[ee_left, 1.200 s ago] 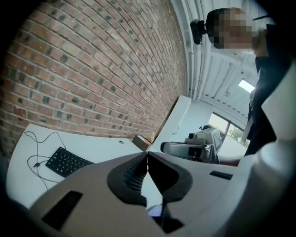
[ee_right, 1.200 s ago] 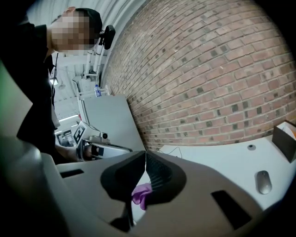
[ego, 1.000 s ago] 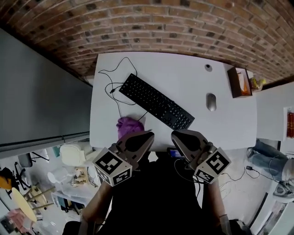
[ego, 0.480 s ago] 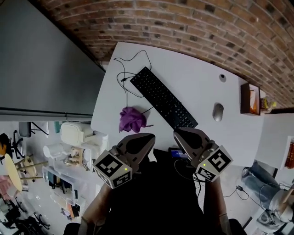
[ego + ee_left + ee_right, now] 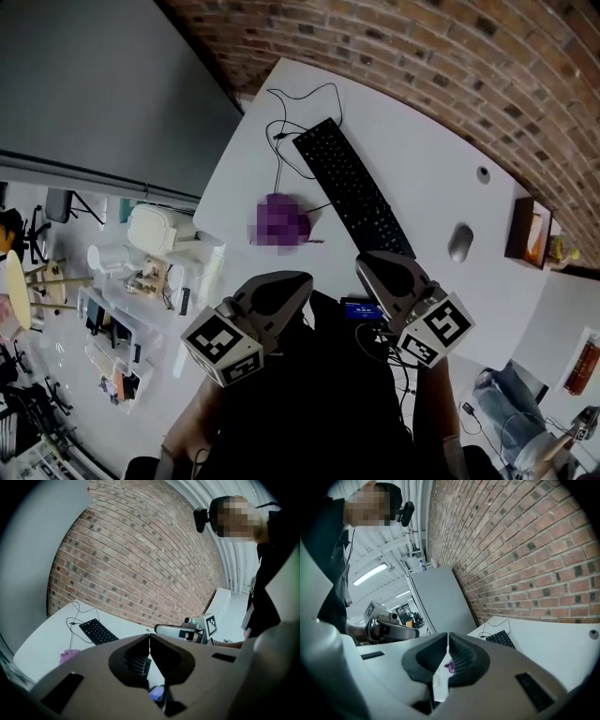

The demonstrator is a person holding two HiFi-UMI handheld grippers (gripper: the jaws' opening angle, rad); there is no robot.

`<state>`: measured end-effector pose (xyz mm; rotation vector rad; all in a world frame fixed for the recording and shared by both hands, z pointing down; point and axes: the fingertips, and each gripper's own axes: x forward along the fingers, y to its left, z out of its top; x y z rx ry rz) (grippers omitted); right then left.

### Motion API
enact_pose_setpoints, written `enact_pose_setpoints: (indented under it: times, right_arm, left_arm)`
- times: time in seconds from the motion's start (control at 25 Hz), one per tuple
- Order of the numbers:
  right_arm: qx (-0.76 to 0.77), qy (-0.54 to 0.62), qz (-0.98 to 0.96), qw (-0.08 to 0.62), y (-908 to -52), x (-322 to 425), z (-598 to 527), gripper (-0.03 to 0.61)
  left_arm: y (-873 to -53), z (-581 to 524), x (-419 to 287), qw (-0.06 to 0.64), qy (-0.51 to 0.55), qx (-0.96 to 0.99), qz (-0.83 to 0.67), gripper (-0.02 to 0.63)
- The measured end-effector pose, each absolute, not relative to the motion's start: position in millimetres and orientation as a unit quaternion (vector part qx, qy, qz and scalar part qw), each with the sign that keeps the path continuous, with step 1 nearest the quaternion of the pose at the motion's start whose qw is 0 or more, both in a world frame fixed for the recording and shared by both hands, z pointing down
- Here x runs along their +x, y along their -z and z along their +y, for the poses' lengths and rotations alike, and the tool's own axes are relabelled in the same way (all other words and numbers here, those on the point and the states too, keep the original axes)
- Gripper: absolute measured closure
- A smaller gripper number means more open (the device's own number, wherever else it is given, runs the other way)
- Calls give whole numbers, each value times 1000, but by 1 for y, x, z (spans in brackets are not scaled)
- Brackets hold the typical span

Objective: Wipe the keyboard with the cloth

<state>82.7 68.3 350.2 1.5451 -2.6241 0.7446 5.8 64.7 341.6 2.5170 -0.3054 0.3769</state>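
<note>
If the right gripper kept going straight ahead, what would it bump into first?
Probably the purple cloth, showing just beyond the right gripper; depth is unclear, so maybe the white table first.

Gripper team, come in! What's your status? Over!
Left gripper and right gripper both shut, empty. Cloth lies untouched on table, beside keyboard. Keyboard cable runs right by cloth.

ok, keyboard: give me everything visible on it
The keyboard is a slim black full-width board, plastic by the look, lying flat and diagonal on the white table. A thin black cable loops loosely over the table near its far end. Nothing rests on it. The purple cloth lies apart off its left side, the mouse apart on its right. Key legends are too small to read.
</note>
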Motion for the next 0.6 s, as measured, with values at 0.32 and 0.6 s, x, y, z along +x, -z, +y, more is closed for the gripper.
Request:
enact_pose_setpoints:
  times: [0.32, 0.6]
  right_arm:
    - [455, -246, -855, 15, -367, 72, 55, 558]
    - [448, -236, -862, 29, -368, 58, 42, 557]
  left_arm:
    - [-346, 76, -28, 302, -125, 927, -182, 598]
    - [-345, 74, -48, 309, -108, 922, -208, 598]
